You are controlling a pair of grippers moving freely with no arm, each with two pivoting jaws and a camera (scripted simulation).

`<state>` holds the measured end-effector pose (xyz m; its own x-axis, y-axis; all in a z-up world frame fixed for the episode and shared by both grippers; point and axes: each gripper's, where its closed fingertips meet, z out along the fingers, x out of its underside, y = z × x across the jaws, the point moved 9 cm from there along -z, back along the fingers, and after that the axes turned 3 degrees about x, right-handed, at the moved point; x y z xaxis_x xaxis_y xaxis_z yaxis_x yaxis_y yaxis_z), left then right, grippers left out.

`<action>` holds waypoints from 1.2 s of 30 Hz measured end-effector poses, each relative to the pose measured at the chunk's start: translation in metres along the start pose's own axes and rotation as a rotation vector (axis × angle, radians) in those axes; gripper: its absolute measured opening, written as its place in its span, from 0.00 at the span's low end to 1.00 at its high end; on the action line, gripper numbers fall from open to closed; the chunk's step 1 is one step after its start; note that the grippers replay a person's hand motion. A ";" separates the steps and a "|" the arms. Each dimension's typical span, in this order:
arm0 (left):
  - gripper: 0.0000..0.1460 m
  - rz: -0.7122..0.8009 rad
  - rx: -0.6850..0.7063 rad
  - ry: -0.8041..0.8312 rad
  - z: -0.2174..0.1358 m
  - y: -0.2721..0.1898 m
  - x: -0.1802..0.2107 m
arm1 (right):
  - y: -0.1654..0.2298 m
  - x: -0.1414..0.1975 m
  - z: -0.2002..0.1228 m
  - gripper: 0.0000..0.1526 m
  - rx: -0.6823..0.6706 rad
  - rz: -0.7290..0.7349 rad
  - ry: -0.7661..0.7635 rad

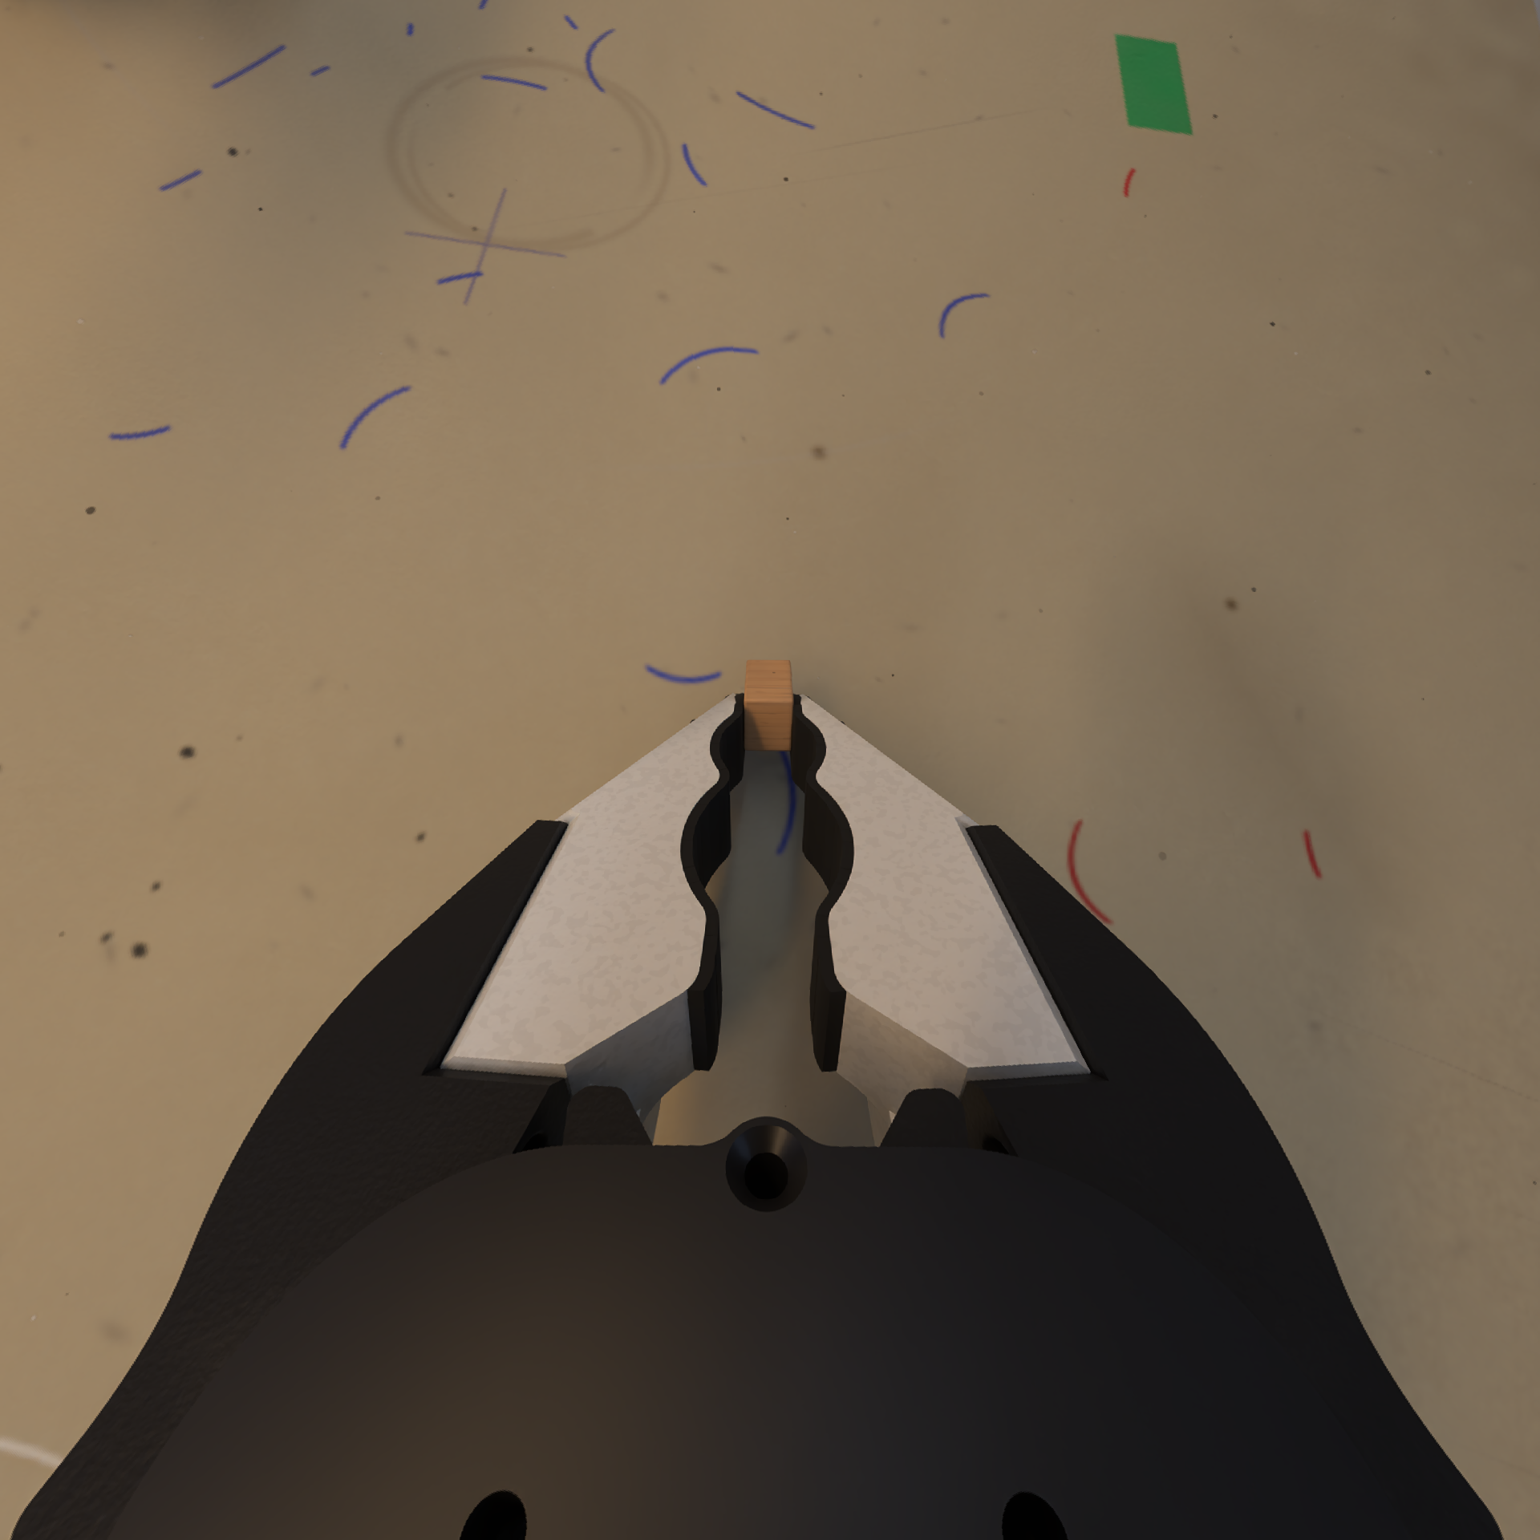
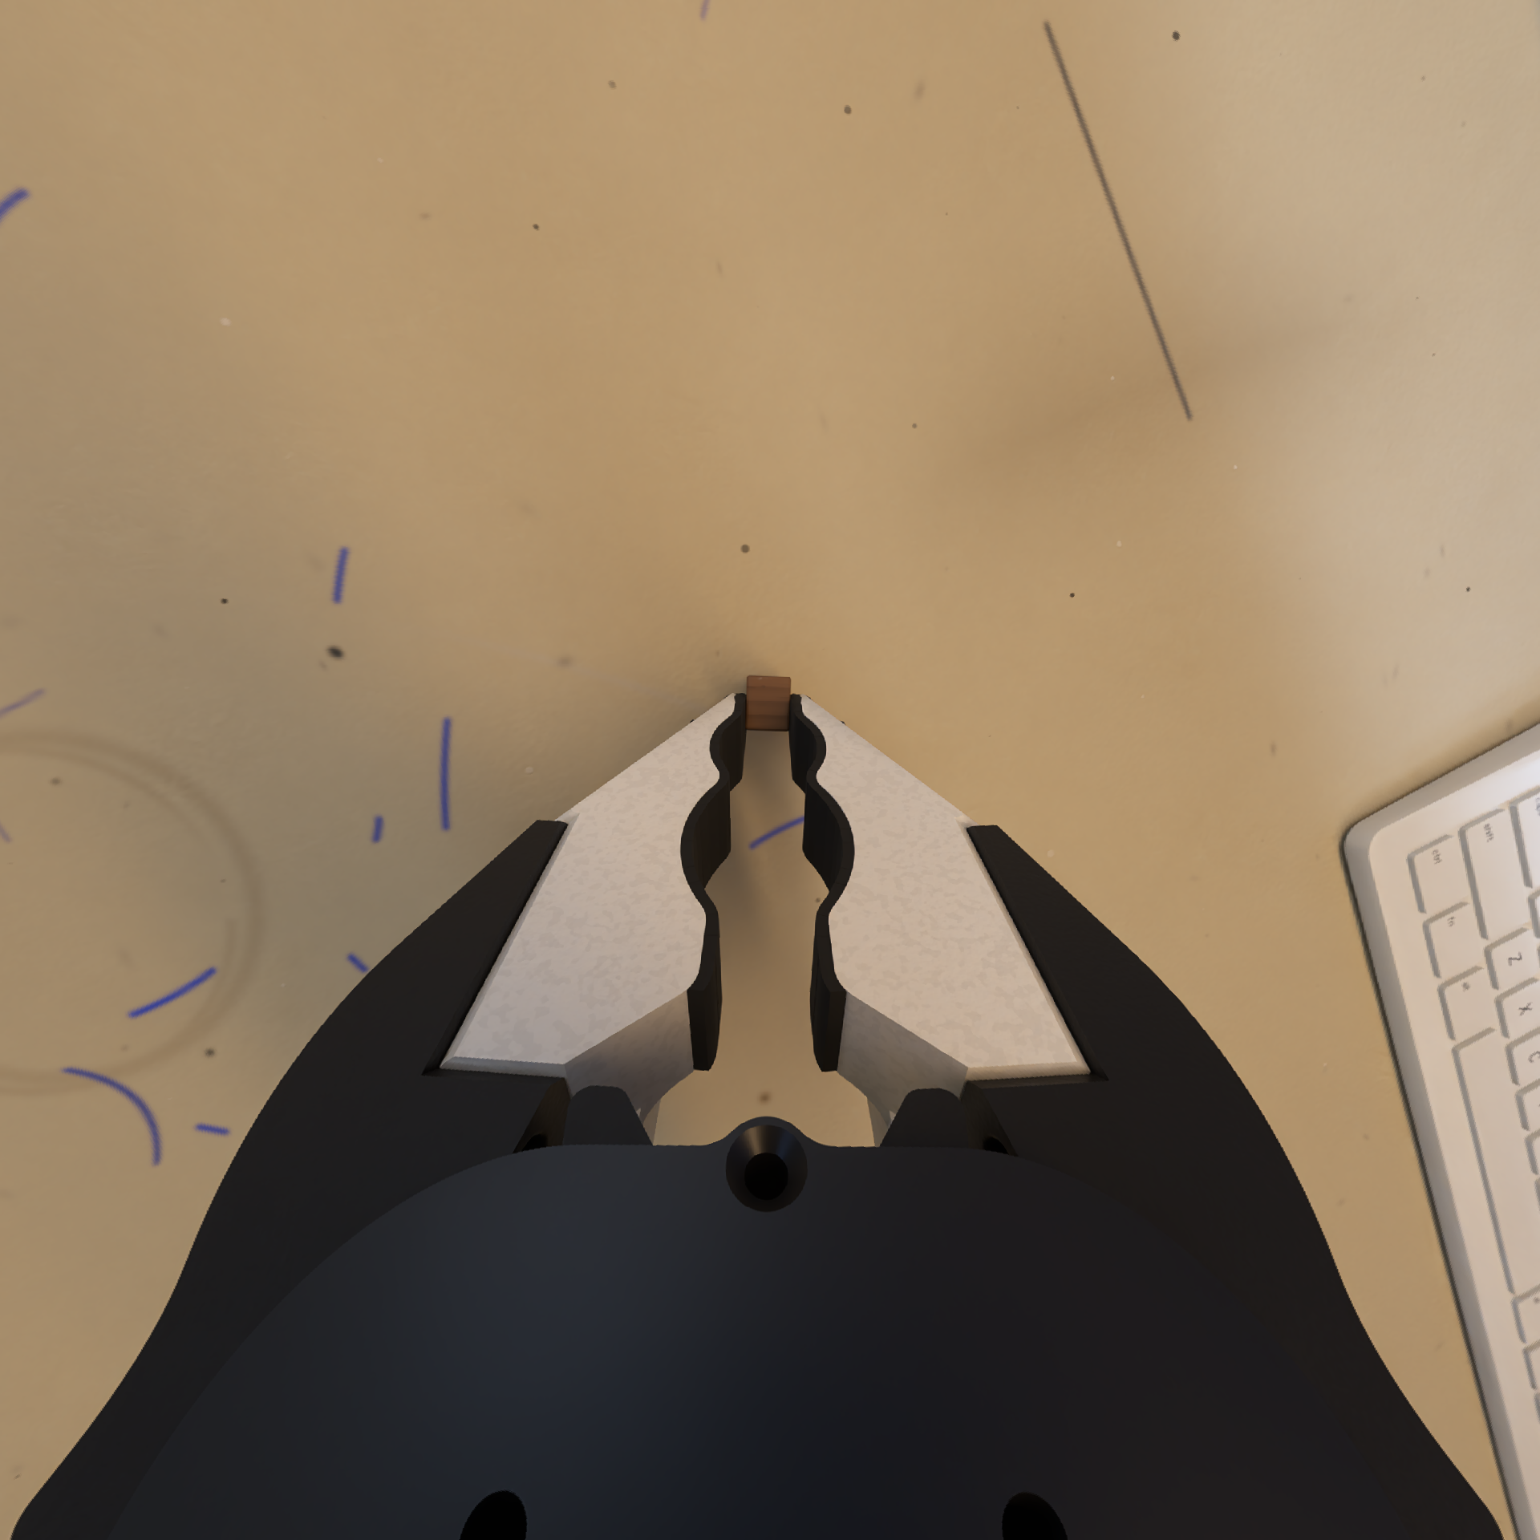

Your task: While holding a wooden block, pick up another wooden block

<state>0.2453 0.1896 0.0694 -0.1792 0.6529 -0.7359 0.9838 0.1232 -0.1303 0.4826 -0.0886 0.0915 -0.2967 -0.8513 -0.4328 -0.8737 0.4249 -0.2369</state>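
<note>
Left gripper [image 1: 767, 708] pinching a pale wooden block [image 1: 767, 704] at the very fingertips, pointed steeply down at the scribbled tan table [image 1: 1083, 500], green patch [image 1: 1154, 83] far right. Right gripper [image 2: 767, 708] likewise pressed onto a darker wooden block [image 2: 767, 702] at its tips, aimed down, white keyboard [image 2: 1467, 1000] near right. Tip grips probably chosen for clearance from the table; whether either block is lifted, impossible to tell.

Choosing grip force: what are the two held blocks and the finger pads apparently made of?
Left block: pale, matte wood, faint grain. Right block: darker brown, probably wood, too small to confirm. Finger pads: black, matte, wavy; likely rubber or plastic.
</note>
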 end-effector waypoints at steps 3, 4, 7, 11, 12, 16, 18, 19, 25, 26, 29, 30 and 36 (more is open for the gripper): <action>0.06 -0.002 0.002 -0.003 0.000 0.000 0.000 | 0.006 0.001 -0.008 0.06 -0.001 0.018 -0.026; 0.06 -0.002 0.002 -0.003 0.000 0.000 0.000 | 0.009 0.001 -0.012 0.06 -0.001 0.026 -0.037; 0.06 -0.001 0.002 -0.001 0.000 0.000 0.000 | 0.017 0.000 -0.025 0.06 0.008 0.045 -0.062; 0.06 -0.002 0.002 0.000 0.000 0.000 0.000 | 0.032 -0.002 -0.046 0.06 0.009 0.069 -0.103; 0.06 -0.001 0.002 0.000 0.000 0.000 0.000 | 0.037 -0.003 -0.050 0.06 0.008 0.072 -0.107; 0.06 0.000 0.000 0.002 0.000 0.000 0.000 | 0.058 -0.006 -0.070 0.06 -0.002 0.099 -0.136; 0.06 -0.001 0.001 0.001 0.000 0.000 0.000 | 0.068 -0.008 -0.079 0.06 -0.003 0.111 -0.153; 0.06 -0.001 0.001 0.001 0.000 0.000 0.000 | 0.074 -0.009 -0.083 0.06 -0.004 0.114 -0.161; 0.06 0.000 0.001 0.002 0.000 0.000 0.000 | 0.108 -0.011 -0.101 0.06 -0.017 0.153 -0.185; 0.06 0.000 0.001 0.002 0.000 0.000 0.000 | 0.113 -0.012 -0.103 0.06 -0.023 0.165 -0.189; 0.06 0.001 -0.001 0.003 0.000 0.000 0.000 | 0.135 -0.013 -0.110 0.06 -0.053 0.203 -0.206; 0.06 0.001 -0.002 0.003 0.001 0.000 0.000 | 0.142 -0.014 -0.112 0.06 -0.060 0.207 -0.208; 0.06 0.005 -0.011 0.005 0.001 0.000 0.000 | 0.191 -0.012 -0.105 0.06 -0.173 0.307 -0.215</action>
<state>0.2451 0.1887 0.0691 -0.1745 0.6572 -0.7332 0.9845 0.1280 -0.1196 0.2786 -0.0297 0.1426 -0.4821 -0.6015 -0.6370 -0.8148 0.5751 0.0736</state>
